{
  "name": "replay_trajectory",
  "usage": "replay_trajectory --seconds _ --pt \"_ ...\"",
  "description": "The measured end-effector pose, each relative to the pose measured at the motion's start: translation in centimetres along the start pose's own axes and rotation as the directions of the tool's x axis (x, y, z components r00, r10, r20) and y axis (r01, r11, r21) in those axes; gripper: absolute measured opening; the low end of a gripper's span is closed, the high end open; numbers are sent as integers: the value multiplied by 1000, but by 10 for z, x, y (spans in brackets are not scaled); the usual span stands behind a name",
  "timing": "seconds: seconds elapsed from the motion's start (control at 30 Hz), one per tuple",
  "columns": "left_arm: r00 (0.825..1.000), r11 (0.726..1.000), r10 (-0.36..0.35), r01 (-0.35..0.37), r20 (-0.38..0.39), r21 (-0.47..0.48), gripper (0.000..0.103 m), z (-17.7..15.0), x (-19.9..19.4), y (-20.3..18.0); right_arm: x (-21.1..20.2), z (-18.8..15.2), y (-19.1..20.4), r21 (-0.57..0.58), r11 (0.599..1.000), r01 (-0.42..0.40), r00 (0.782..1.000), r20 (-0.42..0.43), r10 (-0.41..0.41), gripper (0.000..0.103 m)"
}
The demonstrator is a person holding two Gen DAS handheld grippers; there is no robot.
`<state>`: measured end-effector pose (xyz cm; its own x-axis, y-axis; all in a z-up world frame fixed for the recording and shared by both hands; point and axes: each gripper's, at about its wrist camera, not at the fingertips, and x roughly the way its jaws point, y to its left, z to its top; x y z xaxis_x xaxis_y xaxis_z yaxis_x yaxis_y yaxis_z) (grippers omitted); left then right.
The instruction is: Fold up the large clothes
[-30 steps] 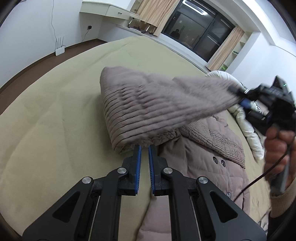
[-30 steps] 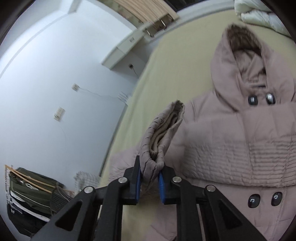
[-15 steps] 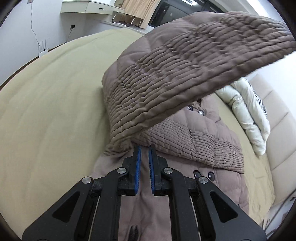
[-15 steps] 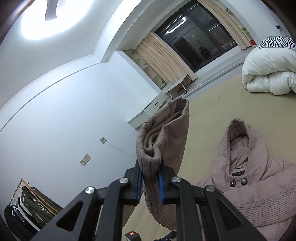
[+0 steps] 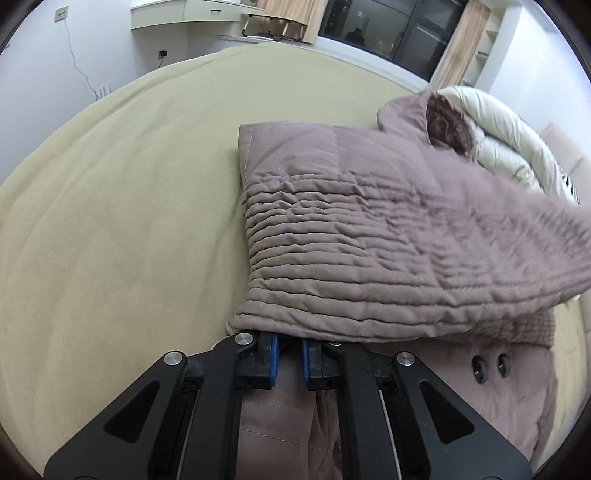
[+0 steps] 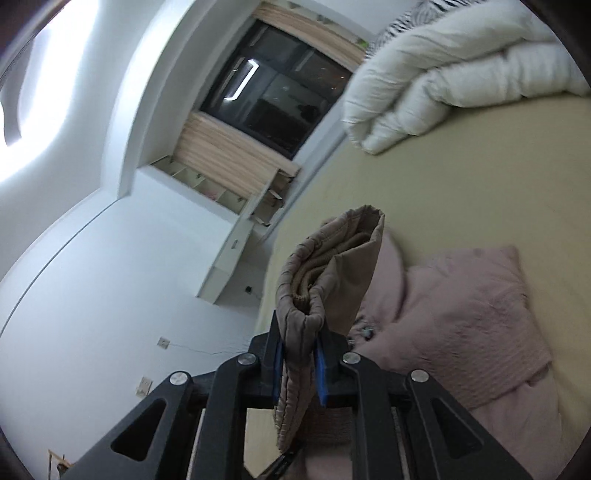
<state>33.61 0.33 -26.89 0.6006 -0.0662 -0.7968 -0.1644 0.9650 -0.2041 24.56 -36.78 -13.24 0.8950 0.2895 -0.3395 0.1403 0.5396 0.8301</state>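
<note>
A large mauve quilted hooded coat (image 5: pixel 388 229) lies on the tan bed (image 5: pixel 122 206). Its sleeve is folded across the coat's body, and the hood (image 5: pixel 439 122) points to the far side. My left gripper (image 5: pixel 287 360) is shut with a narrow gap, pressing on the coat just below the sleeve's fold. My right gripper (image 6: pixel 300 363) is shut on the sleeve cuff (image 6: pixel 325 273) and holds it above the coat (image 6: pixel 469 325).
A white rolled duvet (image 5: pixel 517 147) lies beyond the hood, and it shows in the right wrist view (image 6: pixel 454 74) too. A white desk (image 5: pixel 184 14) and a dark window (image 5: pixel 388 29) stand past the bed's far edge.
My right gripper has carried the sleeve cuff across and down over the coat's body. The sleeve, raised high half a second ago, now lies lower. My left gripper stays at the fold.
</note>
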Motion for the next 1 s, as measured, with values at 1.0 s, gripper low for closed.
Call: replay_trajectory --seconds 1.0 --pt "990 943 142 -130 -19 307 8 83 73 -41 145 -41 -52 -580 656 483 754 -104 -648 53"
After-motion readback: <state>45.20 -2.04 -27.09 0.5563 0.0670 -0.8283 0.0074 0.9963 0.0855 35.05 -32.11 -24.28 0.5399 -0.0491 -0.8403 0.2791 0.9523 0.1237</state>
